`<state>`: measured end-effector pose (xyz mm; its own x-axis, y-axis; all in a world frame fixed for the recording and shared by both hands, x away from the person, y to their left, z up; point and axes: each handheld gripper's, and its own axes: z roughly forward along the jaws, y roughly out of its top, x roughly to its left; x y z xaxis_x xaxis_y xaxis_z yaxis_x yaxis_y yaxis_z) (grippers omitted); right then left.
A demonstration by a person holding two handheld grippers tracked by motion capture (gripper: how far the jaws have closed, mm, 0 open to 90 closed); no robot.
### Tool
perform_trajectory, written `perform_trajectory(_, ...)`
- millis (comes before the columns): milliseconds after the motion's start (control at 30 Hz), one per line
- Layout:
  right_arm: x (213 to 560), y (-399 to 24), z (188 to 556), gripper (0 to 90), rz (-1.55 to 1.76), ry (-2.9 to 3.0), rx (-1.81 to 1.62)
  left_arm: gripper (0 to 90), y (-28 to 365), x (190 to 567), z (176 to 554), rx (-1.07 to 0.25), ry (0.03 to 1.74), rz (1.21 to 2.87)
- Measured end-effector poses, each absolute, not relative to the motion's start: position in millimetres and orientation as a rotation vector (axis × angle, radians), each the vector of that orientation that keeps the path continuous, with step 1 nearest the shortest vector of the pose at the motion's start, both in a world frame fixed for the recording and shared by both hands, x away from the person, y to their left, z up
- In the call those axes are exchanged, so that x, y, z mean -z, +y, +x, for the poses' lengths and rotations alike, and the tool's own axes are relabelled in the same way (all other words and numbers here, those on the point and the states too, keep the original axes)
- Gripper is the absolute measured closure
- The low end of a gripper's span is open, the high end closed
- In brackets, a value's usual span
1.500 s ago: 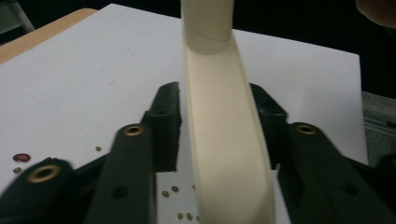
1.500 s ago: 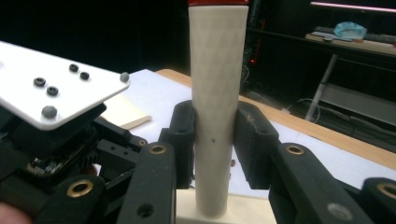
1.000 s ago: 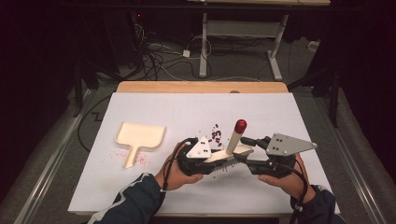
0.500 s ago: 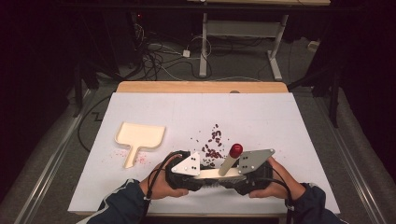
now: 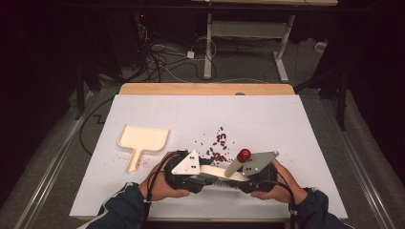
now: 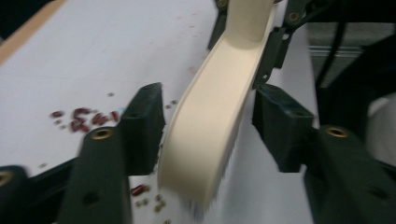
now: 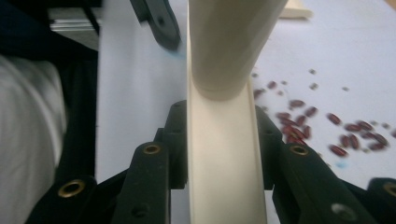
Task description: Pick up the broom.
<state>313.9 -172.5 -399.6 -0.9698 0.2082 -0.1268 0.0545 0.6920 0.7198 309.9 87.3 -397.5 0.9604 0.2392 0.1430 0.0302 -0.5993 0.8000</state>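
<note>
right gripper view, right tongs (image 7: 224,154) clamped on cream brush (image 7: 224,177), left tongs (image 6: 208,126) just released, apart around it, no legible writing

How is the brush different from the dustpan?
The brush has a red-tipped handle tilting upward; the dustpan has a plain handle lying flat. The brush is right beside the red beans; the dustpan sits apart at their left. Both are cream.

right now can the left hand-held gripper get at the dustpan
Probably yes: the left hand-held gripper stands open around the brush, and bare table lies between it and the dustpan.
</note>
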Motion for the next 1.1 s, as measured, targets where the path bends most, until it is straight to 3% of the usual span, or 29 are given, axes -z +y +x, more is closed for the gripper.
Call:
perform_trajectory(67,399.0,-174.3,315.5,67.5,0.233,2.694,-1.145,31.3,95.4,397.0,310.3,-0.368,0.239,2.185)
perform_trajectory(333,383.9,-192.4,326.9,67.4,0.366,2.597,-1.191,20.7,146.4,401.8,306.9,-0.575,0.454,2.095)
perform_trajectory(700,376.2,-213.1,344.5,67.4,0.552,2.468,-1.183,20.7,218.6,425.9,295.3,-0.725,0.752,2.033)
perform_trajectory(1100,378.2,-228.5,365.3,67.5,0.671,2.373,-1.14,20.7,232.5,448.8,293.0,-0.729,0.8,2.076)
